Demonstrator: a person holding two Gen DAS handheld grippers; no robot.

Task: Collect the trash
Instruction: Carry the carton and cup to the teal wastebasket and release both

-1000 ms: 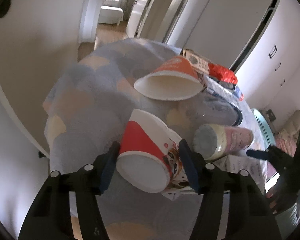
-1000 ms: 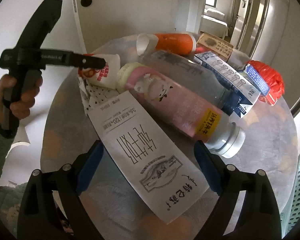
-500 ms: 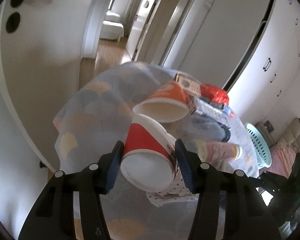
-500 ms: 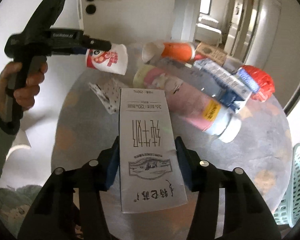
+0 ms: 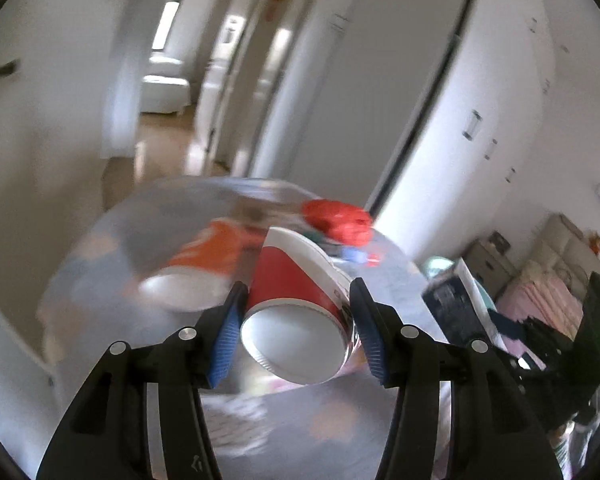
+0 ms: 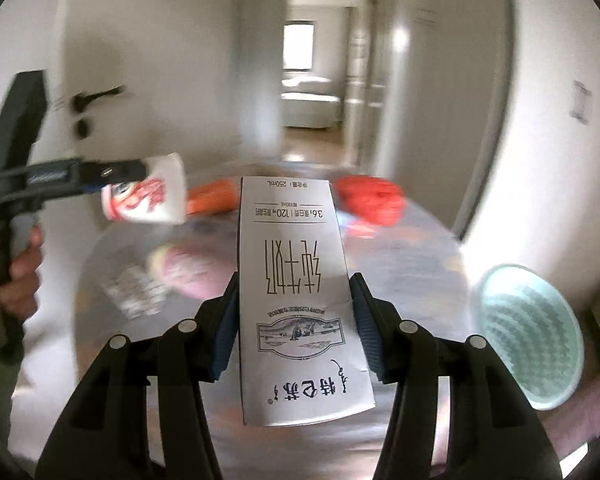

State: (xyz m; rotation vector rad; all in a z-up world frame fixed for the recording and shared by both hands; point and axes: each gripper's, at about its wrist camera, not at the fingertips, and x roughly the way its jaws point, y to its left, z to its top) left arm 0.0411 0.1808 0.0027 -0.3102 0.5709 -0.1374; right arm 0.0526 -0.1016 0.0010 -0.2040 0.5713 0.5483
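Note:
My left gripper [image 5: 298, 336] is shut on a red and white paper cup [image 5: 296, 300] and holds it above the round table [image 5: 148, 220]. The cup [image 6: 148, 200] and left gripper [image 6: 100, 176] also show at the left of the right wrist view. My right gripper [image 6: 294, 324] is shut on a flat white milk carton [image 6: 296, 288], lifted above the table. An orange paper cup [image 5: 204, 256], a red bag [image 5: 338, 220] and a pink bottle [image 6: 192, 276] lie on the table.
A mint green slatted basket [image 6: 528, 336] stands to the right of the table. A spotted wrapper [image 6: 134, 290] lies near the pink bottle. White cupboards [image 5: 480, 120] and a doorway to a hall are behind. The views are blurred.
Both grippers closed on their items and lifted them off the table: the left raised the red cup, the right raised the milk carton. The basket has come into the right wrist view.

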